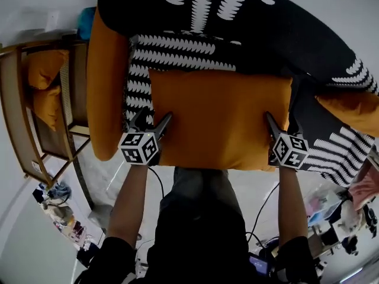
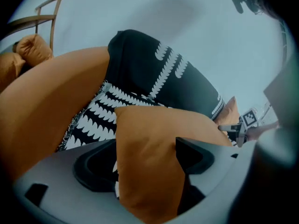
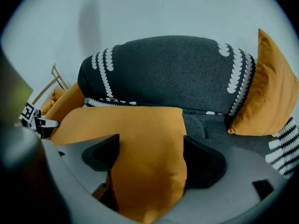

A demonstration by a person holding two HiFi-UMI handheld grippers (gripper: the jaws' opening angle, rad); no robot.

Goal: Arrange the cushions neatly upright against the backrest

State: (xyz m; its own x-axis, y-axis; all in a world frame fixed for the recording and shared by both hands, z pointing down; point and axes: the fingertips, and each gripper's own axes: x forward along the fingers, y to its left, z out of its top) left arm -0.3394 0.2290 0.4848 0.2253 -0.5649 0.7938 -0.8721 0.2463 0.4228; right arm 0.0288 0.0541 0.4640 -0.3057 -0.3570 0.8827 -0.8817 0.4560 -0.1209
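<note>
Orange cushion (image 1: 219,117) is held level over the sofa seat, just near of the dark patterned backrest (image 1: 249,34). Left hand-held gripper (image 1: 153,119) is clamped on its left edge and right hand-held gripper (image 1: 280,123) on its right edge.

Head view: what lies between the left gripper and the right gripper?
The orange cushion fills that stretch in the head view; the left gripper grips its left edge, the right gripper its right edge.
</note>
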